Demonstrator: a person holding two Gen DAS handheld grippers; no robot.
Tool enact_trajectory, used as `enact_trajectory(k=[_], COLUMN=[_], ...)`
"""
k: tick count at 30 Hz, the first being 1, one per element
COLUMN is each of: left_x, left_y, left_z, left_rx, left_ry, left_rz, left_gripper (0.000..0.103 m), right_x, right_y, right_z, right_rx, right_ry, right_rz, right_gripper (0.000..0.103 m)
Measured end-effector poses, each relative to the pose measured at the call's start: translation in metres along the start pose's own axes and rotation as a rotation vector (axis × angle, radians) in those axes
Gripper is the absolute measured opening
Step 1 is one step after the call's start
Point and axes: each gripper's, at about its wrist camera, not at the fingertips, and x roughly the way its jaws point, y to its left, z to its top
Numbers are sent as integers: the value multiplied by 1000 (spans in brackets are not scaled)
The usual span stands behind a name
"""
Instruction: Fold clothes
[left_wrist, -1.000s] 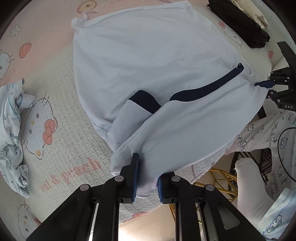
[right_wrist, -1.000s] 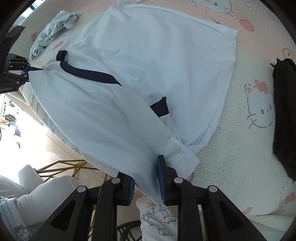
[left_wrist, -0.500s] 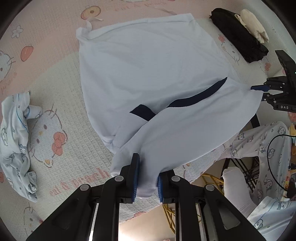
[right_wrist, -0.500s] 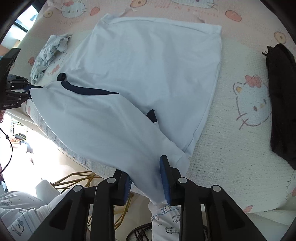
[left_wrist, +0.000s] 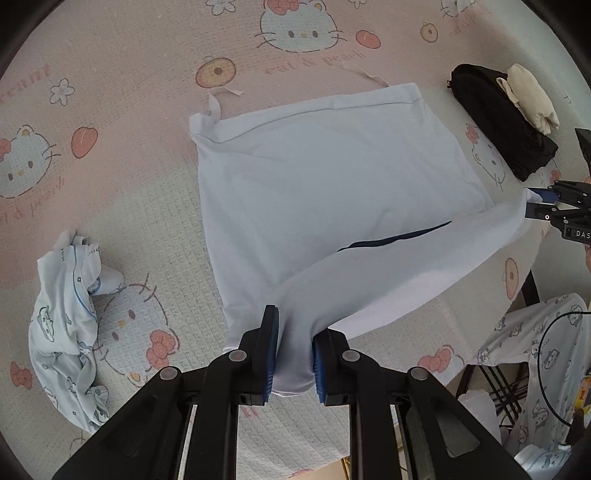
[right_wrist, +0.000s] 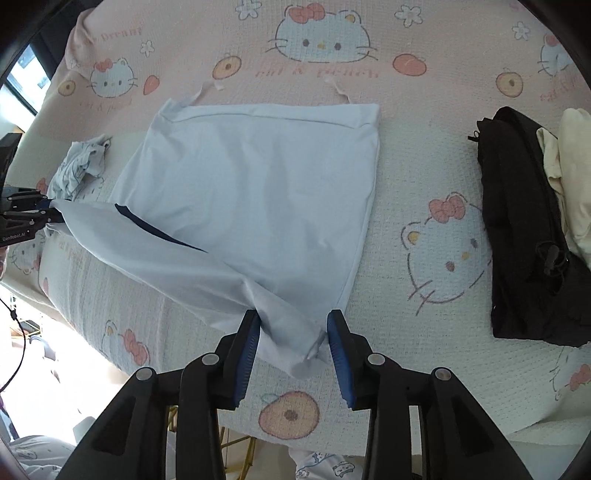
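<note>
Both grippers have lifted, so the pale blue shirt (left_wrist: 332, 192) now lies smaller at the centre of each frame on the bed's cat-print blanket (right_wrist: 424, 266). At lower centre the left gripper (left_wrist: 293, 354) clamps its fingers on a bunched sleeve. Across the shirt, the right gripper (right_wrist: 293, 343) has just been spreading its fingers; the other sleeve lies loose between them, ungripped.

Each gripper (left_wrist: 293, 349) has two black arms with round silver screws and blue ribbed pads (right_wrist: 245, 354) on the inside. The other gripper (right_wrist: 291, 345) looks the same. Below them are pajama pants (left_wrist: 550, 339), white with little blue cats, and a thin black cable (left_wrist: 545, 354).
</note>
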Motion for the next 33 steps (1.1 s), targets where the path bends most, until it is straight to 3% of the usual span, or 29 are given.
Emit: enact_trajectory(k=[6, 9, 14, 17, 20, 24, 27, 29, 30, 31, 32, 33], left_x=[11, 23, 48, 66, 78, 70, 53, 37, 29, 20, 11, 8], left_y=[16, 26, 42, 52, 63, 82, 90, 91, 92, 89, 85, 87], left_z=[15, 20, 31, 33, 30, 22, 16, 11, 8, 5, 2, -2], left_rx=[-60, -105, -189, -248, -323, -411, -440, -429, -423, -419, -414, -416], left_ry=[-18, -17, -19, 2, 36, 10, -30, -78, -102, -127, -153, -170], left_rz=[-24, -40, -71, -118, -159, -257, -288, -250, -231, -223, -214, -221], left_gripper=[15, 15, 15, 16, 25, 27, 28, 28, 28, 28, 33, 47], right_x=[5, 10, 34, 50, 64, 63, 56, 46, 41, 35, 30, 25], right_y=[-17, -22, -32, -37, -43, -47, -47, -43, -41, -39, -37, -37], right_z=[24, 33, 46, 49, 47, 43, 39, 37, 35, 32, 29, 26], right_rx=[73, 105, 156, 176, 210, 236, 235, 217, 207, 199, 197, 200], right_ry=[-33, -45, -16, 3, 16, -12, -40, -64, -79, -101, -123, -143], right_rz=[29, 34, 10, 0, 13, 36, 31, 10, 6, 5, 10, 21], right_gripper=[36, 25, 24, 24, 24, 24, 25, 35, 52, 63, 64, 64])
